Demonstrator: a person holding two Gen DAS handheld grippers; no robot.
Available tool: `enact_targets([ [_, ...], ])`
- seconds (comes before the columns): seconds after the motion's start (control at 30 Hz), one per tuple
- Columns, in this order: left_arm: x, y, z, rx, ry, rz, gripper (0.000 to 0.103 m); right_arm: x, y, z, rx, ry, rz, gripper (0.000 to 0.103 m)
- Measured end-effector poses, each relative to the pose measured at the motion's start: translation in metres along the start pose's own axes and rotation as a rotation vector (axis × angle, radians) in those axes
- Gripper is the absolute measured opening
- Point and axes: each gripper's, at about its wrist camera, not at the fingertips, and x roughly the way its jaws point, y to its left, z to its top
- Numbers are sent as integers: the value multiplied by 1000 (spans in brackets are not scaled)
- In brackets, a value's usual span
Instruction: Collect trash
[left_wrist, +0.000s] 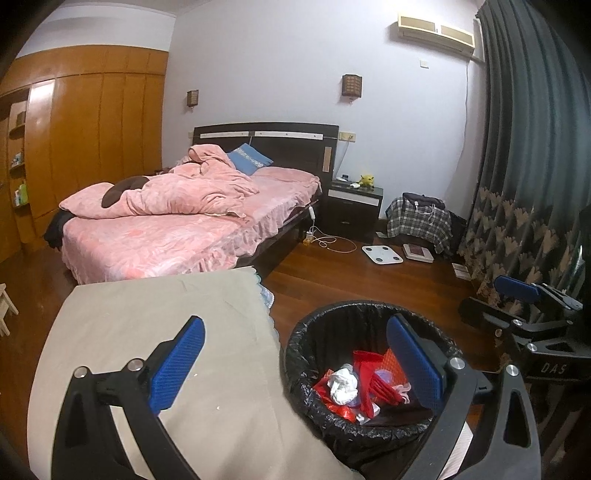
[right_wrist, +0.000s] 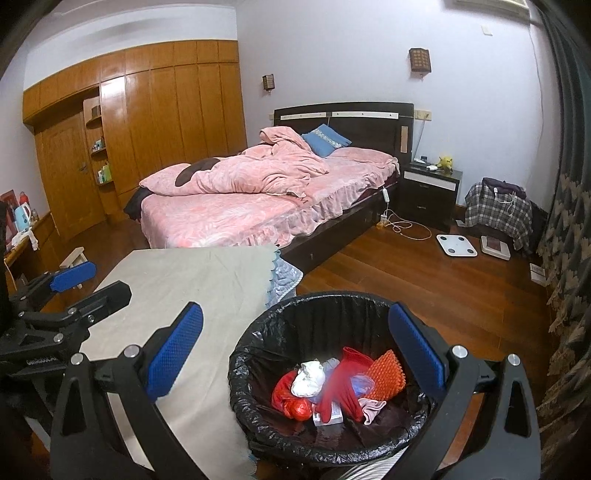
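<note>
I see the pink bed (right_wrist: 266, 199) at 12 o'clock; the grey-clothed table (right_wrist: 199, 295) lies at 9 o'clock of the black-lined bin (right_wrist: 332, 373), just beside it; my left gripper (left_wrist: 295, 365) is spread wide, holding nothing, its right pad over the bin rim; my right gripper (right_wrist: 295, 365) is likewise wide open and empty above the bin; the trash (right_wrist: 332, 384), red glove, white wad and orange pad, lies inside the bin.
</note>
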Motion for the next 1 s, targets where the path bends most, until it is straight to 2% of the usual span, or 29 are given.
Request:
enact_targets([
  [1.0,-4,1,0,2,-5,22,97,0,5,2,-5,-1,5,98],
])
